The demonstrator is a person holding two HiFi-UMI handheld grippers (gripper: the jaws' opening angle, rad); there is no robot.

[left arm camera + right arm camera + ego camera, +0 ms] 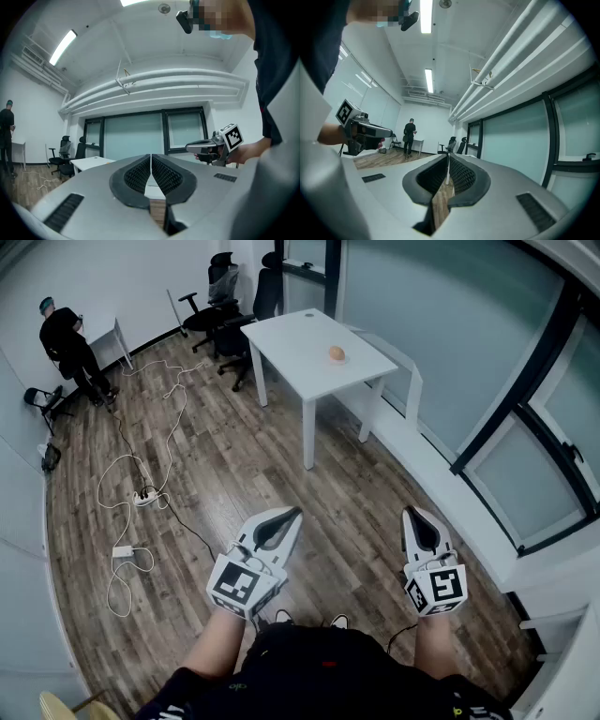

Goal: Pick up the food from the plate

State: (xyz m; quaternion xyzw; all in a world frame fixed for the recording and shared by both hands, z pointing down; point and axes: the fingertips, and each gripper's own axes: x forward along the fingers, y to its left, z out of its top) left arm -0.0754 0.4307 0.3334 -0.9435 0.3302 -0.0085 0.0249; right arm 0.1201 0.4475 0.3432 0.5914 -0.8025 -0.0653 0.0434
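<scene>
We see the food [337, 353], a small orange-brown rounded piece, lying on the white table [291, 334] toward its right edge. It is too small for us to tell what it is, or whether a plate lies under it. Both grippers are held level over the wooden floor [244, 465], well short of the table's near end and apart from each other. The left gripper [296, 512] has its fingers [136, 176] pressed together with nothing between them. The right gripper [417, 513] likewise has its fingers [461, 176] closed on nothing. Black office chairs [220, 306] stand at the table's far end. Left of the table, cables [143, 494] trail across the floor, and a person [66, 338] stands well away by the wall.
</scene>
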